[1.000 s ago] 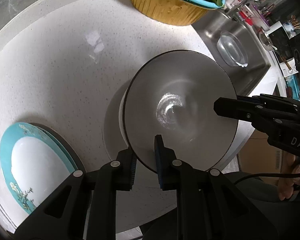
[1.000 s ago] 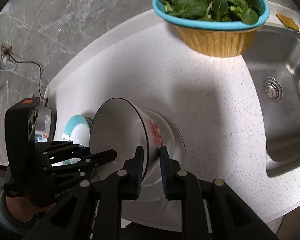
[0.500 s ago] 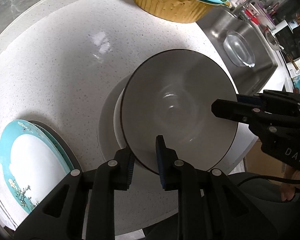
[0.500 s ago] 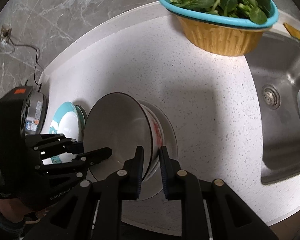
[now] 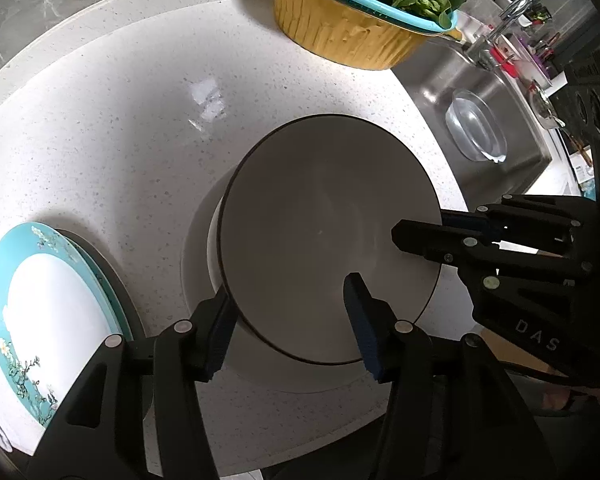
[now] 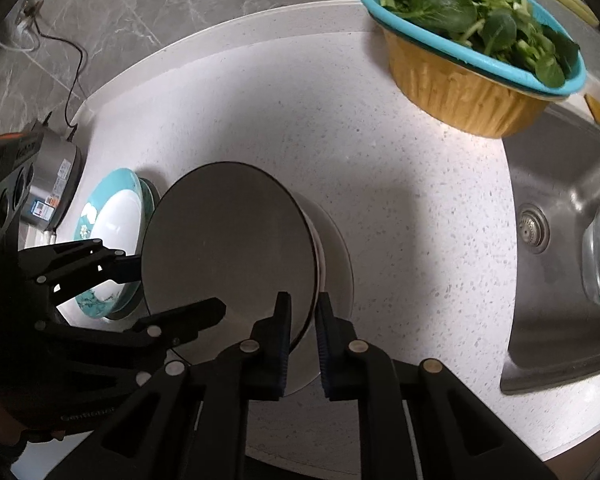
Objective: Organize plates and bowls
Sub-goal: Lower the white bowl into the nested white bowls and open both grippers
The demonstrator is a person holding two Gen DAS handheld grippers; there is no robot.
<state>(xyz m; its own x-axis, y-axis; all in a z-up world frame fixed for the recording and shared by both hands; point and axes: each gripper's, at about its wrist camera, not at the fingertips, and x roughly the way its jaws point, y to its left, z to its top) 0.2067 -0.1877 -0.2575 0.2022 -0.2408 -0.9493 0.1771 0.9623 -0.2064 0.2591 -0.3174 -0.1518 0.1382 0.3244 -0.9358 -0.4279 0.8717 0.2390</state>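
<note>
**Bowl on plate stack, left tool released, right tool pinching rim**

Left wrist view: grey bowl (image 5: 324,236) with dark rim sits centre frame, on a white bowl/plate stack (image 5: 204,264) on the white speckled tabletop (image 5: 120,120). Left tool (image 5: 290,328) is spread wide, released: one finger outside the bowl wall at 7 o'clock, the other over the bowl interior at 5 o'clock, neither pad clearly touching. Right tool (image 5: 416,236) enters from 3 o'clock, one finger inside the bowl, the other hidden outside the rim.

Right wrist view: right tool (image 6: 302,336) is closed narrow on the bowl (image 6: 228,248) rim at the bowl's 5 o'clock, one pad inside, one outside; looks clenched on the rim, though pad contact is not fully resolvable. Left tool (image 6: 172,300) shows at 9 o'clock, fingers apart, one over the bowl interior, the other outside the wall.

Teal-rimmed floral plate (image 5: 48,304) lies on another plate at 8 o'clock of the bowl, just beside the stack, apart from it. Yellow basin with teal colander of greens (image 6: 476,64) at 1 o'clock near the sink (image 6: 572,216). Clear glass bowl (image 5: 476,128) sits in the sink.
</note>
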